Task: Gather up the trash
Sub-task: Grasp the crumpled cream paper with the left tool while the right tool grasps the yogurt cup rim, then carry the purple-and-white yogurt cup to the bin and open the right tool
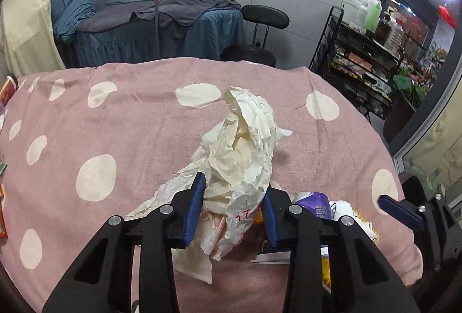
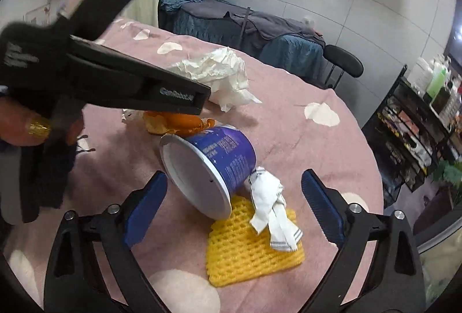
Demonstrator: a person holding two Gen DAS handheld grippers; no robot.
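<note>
A round table under a pink cloth with pale spots [image 1: 115, 116] fills both views, and the trash lies scattered on its near right part. The step in hand looks like the first pick-ups: the left gripper [image 1: 234, 197] is clenched on a big wad of crumpled cream paper [image 1: 245, 145], its blue pads pressing the wad's near end from both sides. The wad still seems to rest on the cloth, so the next move probably calls for a lift and a carry to wherever the trash goes; no bin shows in either view. The paper is loose and springy and may slip or shed a torn flap.

The right gripper [image 2: 234, 211] stands wide and empty around a purple paper cup [image 2: 213, 165] lying on its side, white mouth toward the camera; the pads do not touch it. Closing on the cup is likely its next job. Just near the cup lie a yellow foam net [image 2: 248, 255] and, on it, a twisted white wrapper [image 2: 271, 206]. Beyond it sits an orange wrapper [image 2: 179, 122].
</note>
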